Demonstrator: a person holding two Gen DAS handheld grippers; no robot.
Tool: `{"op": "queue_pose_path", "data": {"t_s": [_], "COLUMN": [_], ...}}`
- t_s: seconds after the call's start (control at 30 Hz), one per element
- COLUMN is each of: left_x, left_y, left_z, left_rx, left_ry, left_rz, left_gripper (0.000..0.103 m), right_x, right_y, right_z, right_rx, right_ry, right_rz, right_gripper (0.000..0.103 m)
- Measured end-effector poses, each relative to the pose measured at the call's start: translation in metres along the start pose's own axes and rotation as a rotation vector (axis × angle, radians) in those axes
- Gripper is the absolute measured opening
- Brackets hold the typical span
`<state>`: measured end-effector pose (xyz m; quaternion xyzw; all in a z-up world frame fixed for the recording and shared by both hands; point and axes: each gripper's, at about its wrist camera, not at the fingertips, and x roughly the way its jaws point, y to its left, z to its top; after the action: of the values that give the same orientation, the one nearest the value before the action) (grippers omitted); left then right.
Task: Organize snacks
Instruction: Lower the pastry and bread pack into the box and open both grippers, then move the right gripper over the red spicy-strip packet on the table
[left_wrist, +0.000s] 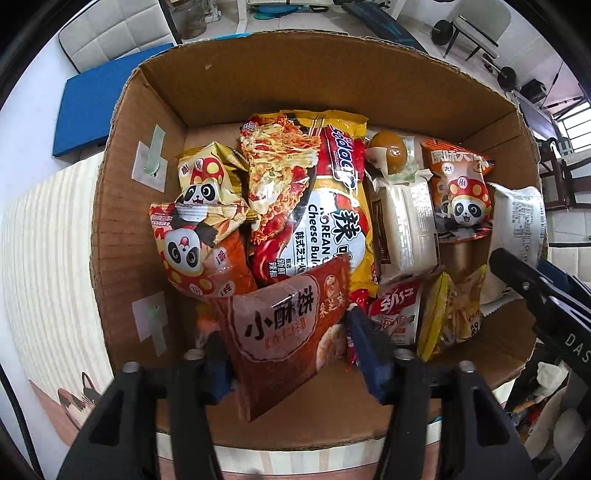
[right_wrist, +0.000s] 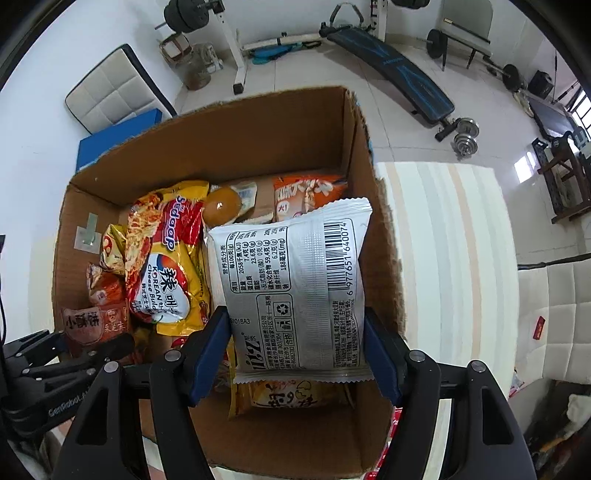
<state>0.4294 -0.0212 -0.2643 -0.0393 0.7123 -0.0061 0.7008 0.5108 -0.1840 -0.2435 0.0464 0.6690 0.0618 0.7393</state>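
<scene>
- Cardboard box (left_wrist: 155, 110): stood open on a pale striped table (left_wrist: 48, 236), both grippers pointing down into it.
- Left gripper (left_wrist: 288, 347): a reddish-brown biscuit packet (left_wrist: 280, 332) stood tilted between its blue pads (left_wrist: 365, 350). The right pad lay at the packet's edge; the left pad was mostly hidden behind it. Whether the pads pressed on the packet could not be told.
- Right gripper (right_wrist: 297, 343): jaws spread wide around a silver packet (right_wrist: 295, 280) with a barcode, back side up. Both blue pads (right_wrist: 207, 343) sat against the packet's lower sides, above the right part of the box.
- Yellow-and-red noodle bag (left_wrist: 314, 199): lay in the middle of the box, lengthwise, its lower end behind the biscuit packet.
- Two panda snack bags (left_wrist: 199, 206): heaped at the left of the noodle bag, against the box's left wall.
- Brown egg in clear wrap (left_wrist: 388, 151): near the far wall, right of the noodle bag.
- White wrapped cake (left_wrist: 402, 225): just beside the noodle bag, below the egg.
- Orange panda bag (left_wrist: 461, 195): right of the cake.
- Yellow fries bag (left_wrist: 454, 314): toward the near right corner, beside a small red-and-white packet (left_wrist: 395, 314).
- Seen from the left wrist, the right gripper's black arm (left_wrist: 535, 295) reached in at the right edge.
</scene>
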Motion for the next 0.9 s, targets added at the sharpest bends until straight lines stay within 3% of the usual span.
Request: {"op": "queue_pose_path", "data": {"t_s": [0.13,0.23,0.37,0.43,0.7,0.9], "left_x": [-0.004,-0.012,-0.024,-0.032,-0.071,-0.105], "left_y": [0.002,0.007,0.014,0.015,0.012,0.004], "left_z": [0.000,-0.001,-0.004,-0.006,-0.024,-0.064], "left_rx": [-0.032,-0.050,-0.076,-0.076,-0.062,-0.035], "left_ry": [-0.011,-0.039,-0.066,-0.075,-0.169,-0.325], "left_rz": [-0.027,-0.035,-0.056,-0.061,-0.057,-0.010], "left_gripper": [0.073,0.083,0.089,0.100,0.100,0.100], "right_x": [-0.005,-0.013,-0.026,-0.035,-0.073,-0.100], "right_y": [0.006,0.007,0.005,0.006,0.014,0.005], "right_z": [0.000,0.000,-0.003,-0.006,-0.030,-0.072], "right_rx": [-0.015,-0.014,-0.014,-0.033,-0.076,-0.067], "right_ry": [-0.015,-0.029,-0.074,-0.101,-0.145,-0.163], "right_rz": [0.005,0.003,0.002,-0.017,0.040,0.038], "right_gripper": [0.092,0.093,0.098,0.098,0.099,0.099]}}
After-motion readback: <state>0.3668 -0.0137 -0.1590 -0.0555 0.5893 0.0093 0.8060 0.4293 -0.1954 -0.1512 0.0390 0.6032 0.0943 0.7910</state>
